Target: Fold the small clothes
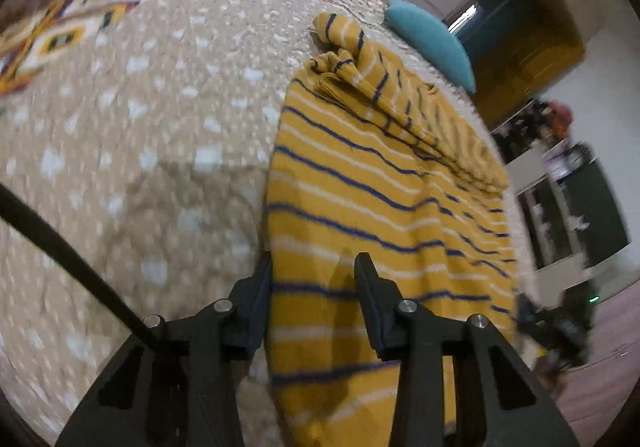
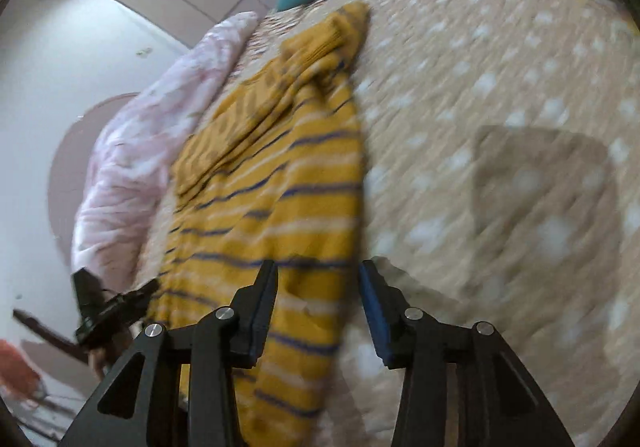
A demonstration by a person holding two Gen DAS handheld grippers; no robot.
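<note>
Striped knit garment (image 1: 360,183), mustard with navy and white bands: laid flat on beige spotted quilt (image 1: 152,135), sleeve folded across top. Near hem cut off by frame; right wrist view heavily blurred. Left gripper (image 1: 314,271): part open, astride garment's edge, grip not discernible. Right gripper (image 2: 318,275): part open over opposite edge, grip not discernible. Teal cushion (image 1: 432,39), rounded, at far edge.
</note>
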